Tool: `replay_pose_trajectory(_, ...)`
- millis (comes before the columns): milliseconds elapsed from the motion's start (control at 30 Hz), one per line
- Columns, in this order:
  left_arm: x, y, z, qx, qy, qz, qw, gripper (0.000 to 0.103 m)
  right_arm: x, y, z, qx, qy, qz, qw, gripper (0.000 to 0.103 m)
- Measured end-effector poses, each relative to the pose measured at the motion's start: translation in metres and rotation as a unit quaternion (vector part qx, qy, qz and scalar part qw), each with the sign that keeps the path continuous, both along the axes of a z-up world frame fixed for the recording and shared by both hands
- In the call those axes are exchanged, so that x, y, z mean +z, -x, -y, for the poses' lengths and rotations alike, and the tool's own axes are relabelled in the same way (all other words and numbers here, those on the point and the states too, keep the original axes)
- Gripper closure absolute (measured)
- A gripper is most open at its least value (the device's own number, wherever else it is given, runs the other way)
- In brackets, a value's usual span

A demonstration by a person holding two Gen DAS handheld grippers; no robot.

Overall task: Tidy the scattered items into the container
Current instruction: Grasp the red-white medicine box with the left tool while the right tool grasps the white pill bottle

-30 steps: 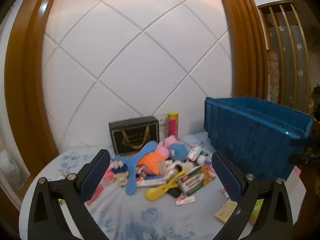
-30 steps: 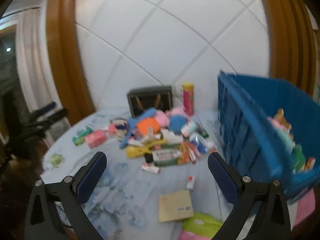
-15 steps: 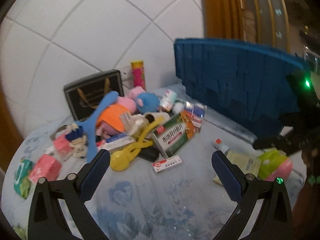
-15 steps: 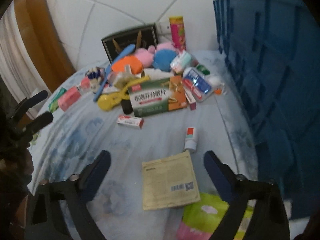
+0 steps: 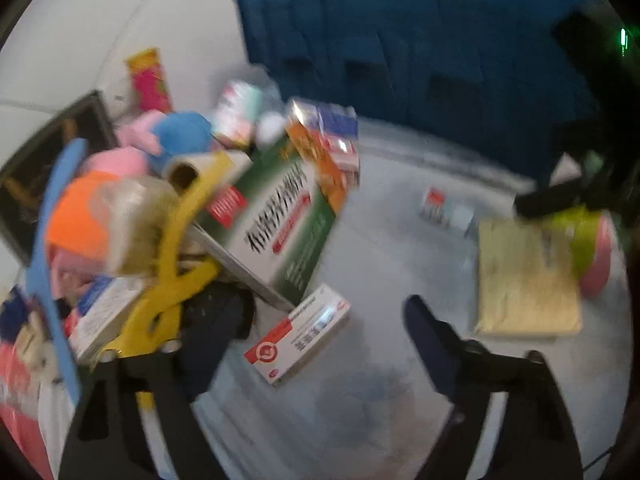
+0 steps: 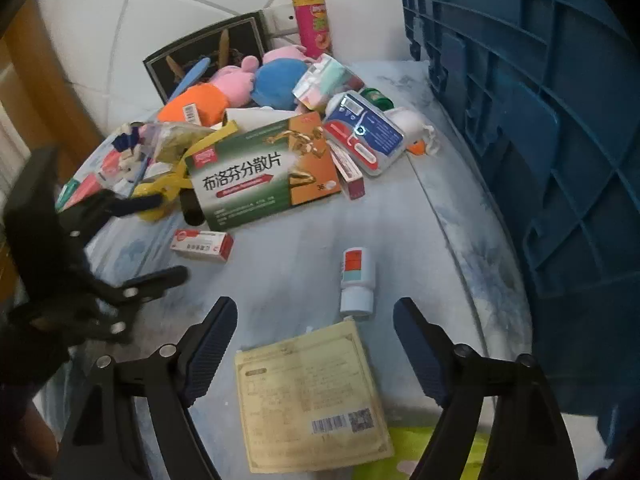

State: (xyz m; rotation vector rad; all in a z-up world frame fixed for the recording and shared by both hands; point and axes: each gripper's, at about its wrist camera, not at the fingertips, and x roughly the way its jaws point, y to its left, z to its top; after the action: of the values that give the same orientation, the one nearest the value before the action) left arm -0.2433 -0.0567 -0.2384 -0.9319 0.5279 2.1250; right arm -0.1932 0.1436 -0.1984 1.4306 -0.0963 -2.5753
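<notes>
A pile of scattered items lies on the blue-patterned cloth beside a big blue crate (image 6: 540,120), which also shows in the left wrist view (image 5: 420,40). My left gripper (image 5: 312,344) is open and low, its fingers either side of a small red-and-white box (image 5: 298,340); that box also shows in the right wrist view (image 6: 202,244). My right gripper (image 6: 314,352) is open and empty over a beige paper packet (image 6: 312,400), with a small white bottle (image 6: 356,278) just ahead. A large green medicine box (image 6: 264,170) tops the pile.
Plush toys (image 6: 256,80), yellow tongs (image 5: 176,264), a pink snack can (image 6: 312,20) and a black gift bag (image 6: 208,52) sit behind, against the white tiled wall. A green-and-pink pouch (image 6: 416,452) lies by the packet. The left gripper appears at the left of the right wrist view (image 6: 132,240).
Both grippers have dropped and moved in toward the table. The left one has closed in on the small red-and-white box; the right one now hovers over the beige packet. Both stay open.
</notes>
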Motion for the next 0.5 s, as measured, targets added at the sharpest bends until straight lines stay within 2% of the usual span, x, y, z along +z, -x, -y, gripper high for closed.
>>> replay_pose_trajectory(200, -0.017, 0.015, -0.001, -0.052, 0.003, 0.017, 0.9985, 0.027, -0.016, 0.011, 0.005, -0.023, -0.004, 0.017, 1.0, 0.028)
replay_pose_trajectory(267, -0.02, 0.017, -0.004, -0.066, 0.004, 0.02, 0.9976, 0.027, -0.023, 0.017, 0.008, -0.029, -0.002, 0.024, 0.999, 0.034)
replay_pose_trajectory(333, -0.02, 0.02, -0.006, -0.08, -0.002, 0.025, 0.9965, 0.027, -0.032, 0.024, 0.011, -0.033, 0.003, 0.032, 0.999, 0.047)
replay_pose_trajectory(367, -0.019, 0.022, -0.005, -0.086, -0.007, 0.029, 0.9958, 0.027, -0.036, 0.028, 0.012, -0.035, 0.004, 0.036, 0.999, 0.049)
replay_pose_trajectory(500, -0.015, 0.025, 0.0, -0.107, -0.017, 0.048, 0.993, 0.03, -0.038, 0.039, 0.014, -0.05, -0.006, 0.03, 0.998, 0.052)
